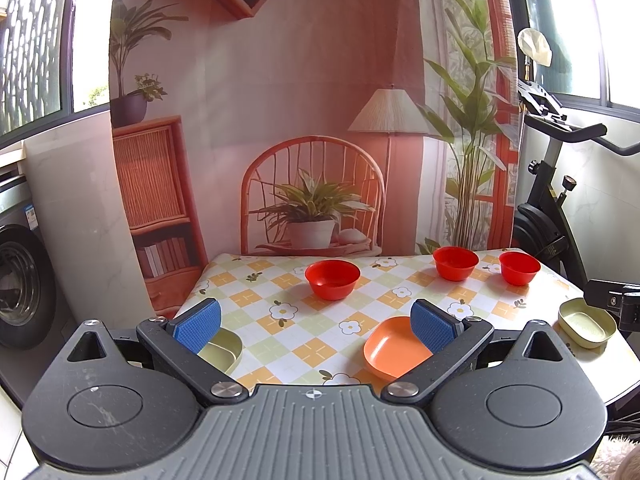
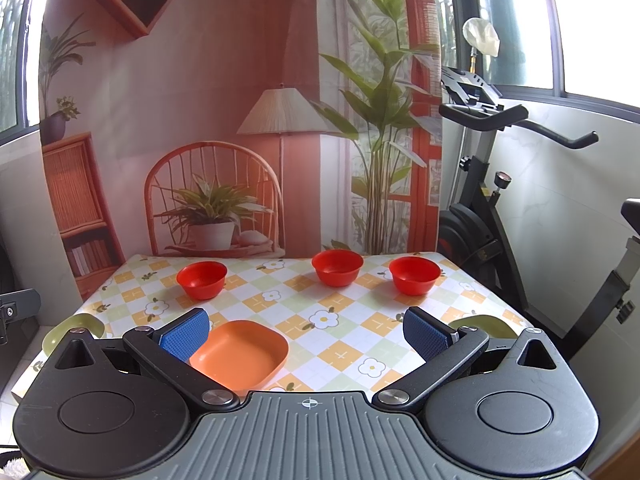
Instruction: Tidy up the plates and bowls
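Both the left gripper and right gripper hover with jaws apart, empty. An orange plate lies near the counter's front edge; three red bowls line the back (nothing stacked yet). Next, probably, a descent onto the plate's rim.

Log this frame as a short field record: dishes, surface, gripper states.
red bowls: three, upright, apart, across the far half; left, middle, right
orange plate: one, near edge, centre
green plates: two, near corners; left, right
stacking: none, every dish stands alone
surface: table with checked floral cloth
left gripper: open, holding nothing, above the near edge
right gripper: open, holding nothing
background: exercise bike at right
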### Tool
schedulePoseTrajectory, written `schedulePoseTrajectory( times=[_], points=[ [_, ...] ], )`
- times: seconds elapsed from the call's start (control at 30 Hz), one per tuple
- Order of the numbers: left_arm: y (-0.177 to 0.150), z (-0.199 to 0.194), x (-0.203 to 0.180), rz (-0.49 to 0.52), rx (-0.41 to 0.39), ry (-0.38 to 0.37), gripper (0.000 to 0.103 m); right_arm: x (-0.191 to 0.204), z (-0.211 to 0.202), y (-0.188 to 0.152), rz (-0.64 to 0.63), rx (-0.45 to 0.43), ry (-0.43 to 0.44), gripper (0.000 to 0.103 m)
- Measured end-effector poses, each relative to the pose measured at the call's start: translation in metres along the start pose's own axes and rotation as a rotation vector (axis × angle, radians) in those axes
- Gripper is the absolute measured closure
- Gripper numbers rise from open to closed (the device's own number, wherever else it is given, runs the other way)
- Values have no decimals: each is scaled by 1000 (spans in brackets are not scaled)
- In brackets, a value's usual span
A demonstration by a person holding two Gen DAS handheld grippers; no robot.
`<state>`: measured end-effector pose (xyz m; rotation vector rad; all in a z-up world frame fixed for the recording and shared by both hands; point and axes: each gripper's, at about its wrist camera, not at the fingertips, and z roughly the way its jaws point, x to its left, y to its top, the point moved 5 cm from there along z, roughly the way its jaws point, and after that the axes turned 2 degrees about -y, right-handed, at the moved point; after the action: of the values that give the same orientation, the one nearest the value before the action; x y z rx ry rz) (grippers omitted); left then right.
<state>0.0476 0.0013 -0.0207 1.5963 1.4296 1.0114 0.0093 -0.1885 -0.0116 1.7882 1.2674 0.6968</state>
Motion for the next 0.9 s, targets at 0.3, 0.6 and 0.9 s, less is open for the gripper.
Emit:
schedulePoseTrajectory(
  times=[0.3, 0.6, 0.9],
  points=[
    [0, 0, 0, 0, 0, 0, 1, 0, 0, -1, 0, 1, 0, 0],
    [0, 0, 0, -3, 3, 6, 1, 0, 1, -1, 1, 1, 1, 0],
    [2, 3, 3, -13, 20, 23, 1, -4, 3, -4, 3, 6, 4, 0]
  ],
)
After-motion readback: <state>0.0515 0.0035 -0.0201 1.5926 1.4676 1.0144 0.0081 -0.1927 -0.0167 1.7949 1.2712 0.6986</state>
